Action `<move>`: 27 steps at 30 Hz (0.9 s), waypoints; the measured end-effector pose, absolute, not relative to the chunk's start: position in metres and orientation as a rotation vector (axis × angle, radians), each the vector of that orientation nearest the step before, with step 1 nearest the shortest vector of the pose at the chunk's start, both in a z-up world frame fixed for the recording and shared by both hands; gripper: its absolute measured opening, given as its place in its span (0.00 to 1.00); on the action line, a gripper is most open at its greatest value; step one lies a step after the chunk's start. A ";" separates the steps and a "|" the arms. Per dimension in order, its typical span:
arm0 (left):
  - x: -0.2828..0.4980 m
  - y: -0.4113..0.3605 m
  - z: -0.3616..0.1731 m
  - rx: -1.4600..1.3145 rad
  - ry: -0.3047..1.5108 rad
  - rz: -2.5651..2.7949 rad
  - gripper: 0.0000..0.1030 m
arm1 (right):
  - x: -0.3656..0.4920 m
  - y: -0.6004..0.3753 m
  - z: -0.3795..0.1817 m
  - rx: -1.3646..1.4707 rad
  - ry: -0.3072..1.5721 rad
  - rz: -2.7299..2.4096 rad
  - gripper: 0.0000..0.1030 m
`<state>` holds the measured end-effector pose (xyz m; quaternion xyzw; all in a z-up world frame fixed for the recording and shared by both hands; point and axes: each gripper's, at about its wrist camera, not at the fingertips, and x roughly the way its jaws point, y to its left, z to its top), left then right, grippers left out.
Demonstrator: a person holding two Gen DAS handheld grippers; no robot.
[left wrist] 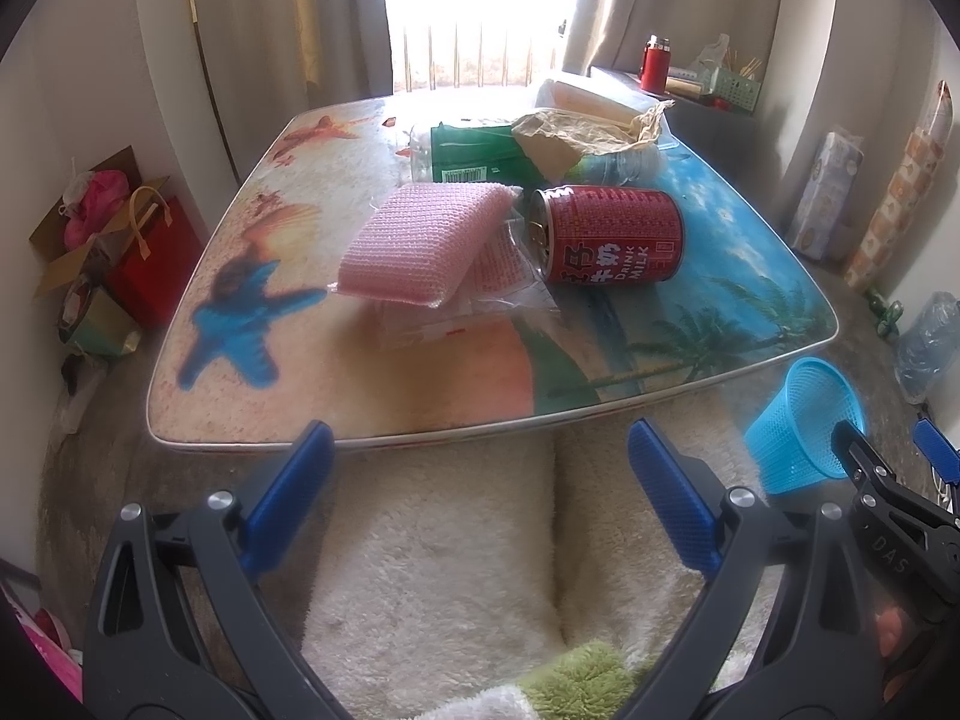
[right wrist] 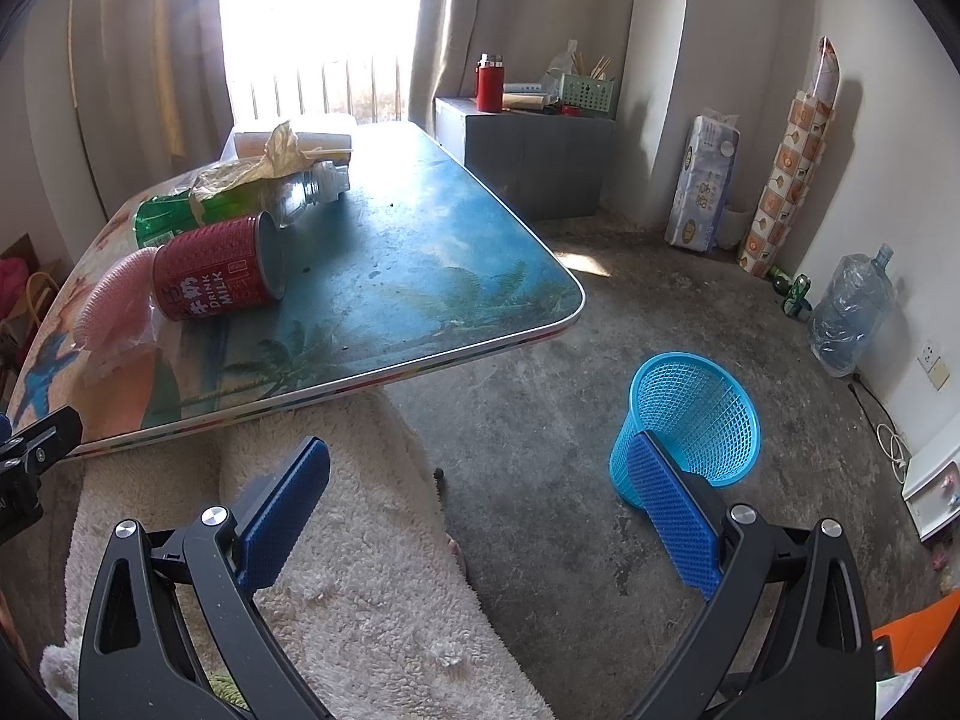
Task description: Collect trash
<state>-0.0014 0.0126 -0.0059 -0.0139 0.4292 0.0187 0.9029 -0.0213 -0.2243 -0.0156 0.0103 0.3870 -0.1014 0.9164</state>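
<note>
Both claws, the left claw (left wrist: 480,498) and the right claw (right wrist: 480,510), hang wide open and empty short of the tabletop (left wrist: 372,396), where the red can (left wrist: 609,234), pink sponge (left wrist: 414,243) and wrappers (left wrist: 591,129) wait, with the blue basket (right wrist: 690,420) on the floor ready for them.

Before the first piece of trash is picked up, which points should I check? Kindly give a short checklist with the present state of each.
1. Left gripper open, nothing held: ok.
2. Right gripper open, nothing held: ok.
3. Blue mesh basket upright on the floor, mouth unobstructed: ok.
4. Red milk can lying on its side on the table, side unobstructed: ok.
5. Can drained: cannot tell.
6. Pink sponge apart from the can: not ok; its clear wrapper meets the can.
</note>
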 end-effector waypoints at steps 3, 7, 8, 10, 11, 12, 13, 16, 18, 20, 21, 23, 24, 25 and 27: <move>-0.002 0.012 -0.005 -0.025 0.887 0.039 0.92 | -0.022 -0.225 -0.015 0.022 0.799 -0.208 0.94; -0.002 0.011 -0.003 -0.022 0.885 0.047 0.92 | -0.022 -0.226 -0.014 0.022 0.795 -0.211 0.94; -0.002 0.010 -0.002 -0.020 0.884 0.050 0.92 | -0.022 -0.227 -0.014 0.024 0.794 -0.212 0.94; -0.002 0.010 0.000 -0.016 0.883 0.052 0.92 | -0.021 -0.228 -0.013 0.025 0.793 -0.214 0.94; -0.002 0.009 0.000 -0.015 0.883 0.055 0.92 | -0.019 -0.228 -0.013 0.026 0.794 -0.215 0.94; -0.002 0.008 0.000 -0.014 0.882 0.058 0.92 | -0.019 -0.228 -0.014 0.027 0.795 -0.215 0.94; -0.002 0.008 0.001 -0.015 0.881 0.061 0.92 | -0.018 -0.229 -0.014 0.028 0.796 -0.216 0.94; -0.001 0.008 0.001 -0.013 0.886 0.062 0.92 | -0.016 -0.229 -0.014 0.025 0.800 -0.216 0.94; -0.001 0.008 0.001 -0.010 0.889 0.063 0.92 | -0.014 -0.229 -0.014 0.024 0.799 -0.214 0.94; -0.001 0.009 0.003 -0.013 0.890 0.062 0.92 | -0.012 -0.229 -0.013 0.028 0.795 -0.210 0.94; -0.001 0.010 0.004 -0.014 0.890 0.063 0.92 | -0.011 -0.228 -0.012 0.031 0.788 -0.205 0.94; 0.001 0.014 0.006 -0.023 0.895 0.053 0.92 | -0.010 -0.228 -0.006 0.038 0.763 -0.192 0.94; 0.002 0.016 0.008 -0.033 0.900 0.043 0.92 | -0.010 -0.227 -0.003 0.042 0.749 -0.184 0.94; 0.003 0.019 0.010 -0.049 0.906 0.030 0.92 | -0.008 -0.226 0.000 0.046 0.731 -0.176 0.94; 0.006 0.029 0.014 -0.092 0.902 0.009 0.92 | -0.004 -0.221 0.005 0.049 0.698 -0.163 0.94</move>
